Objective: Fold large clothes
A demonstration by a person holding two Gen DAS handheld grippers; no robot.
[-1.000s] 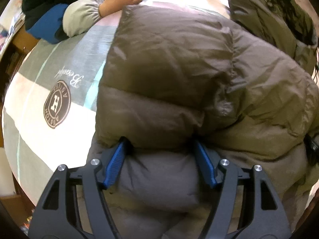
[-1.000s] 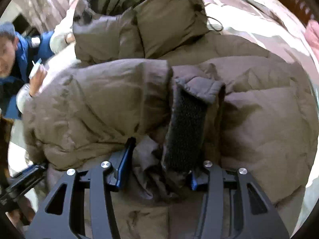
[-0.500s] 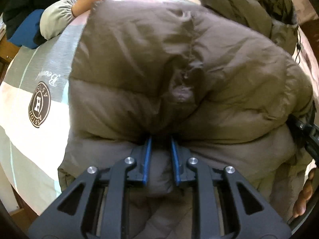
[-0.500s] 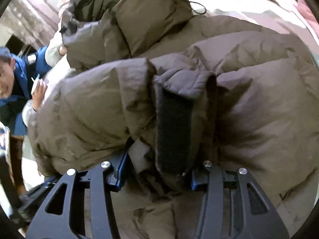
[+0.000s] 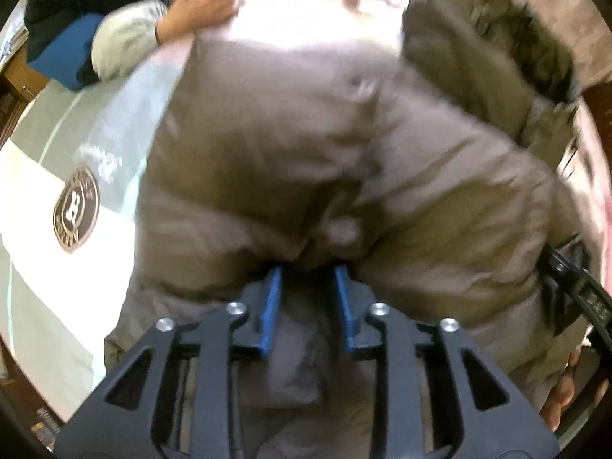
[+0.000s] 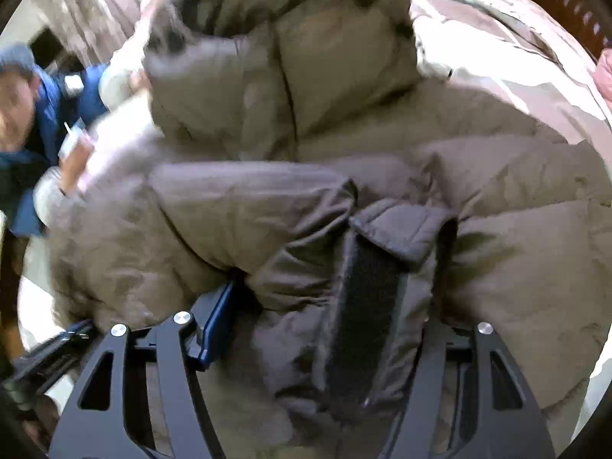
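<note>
A puffy brown jacket (image 5: pixel 267 134) lies bunched on a bed, its hood (image 5: pixel 497 46) at the far right. My left gripper (image 5: pixel 308 271) points down at the near edge. Its jaws are opening, and a grey-brown fold still fills the gap and touches both blue pads (image 5: pixel 271 298). In the right wrist view the same jacket (image 6: pixel 229 210) shows a front flap with a black fastening strip (image 6: pixel 363 313). That flap lies between the opening jaws of my right gripper (image 6: pixel 336 298). The left pad (image 6: pixel 216 321) stands off the cloth; the right pad is hidden behind it.
The bedspread (image 5: pixel 76 122) in grey and cream bands carries a round brown badge (image 5: pixel 76 206) left of the jacket. A person in a blue top (image 6: pixel 46 114) leans on the far side, a hand (image 5: pixel 202 11) holding a white card. The bed's edge runs along the left.
My left jaws closed from wide onto a fold of the jacket, then eased a little wider. My right jaws spread apart around the strip flap. Both views are now blurred.
</note>
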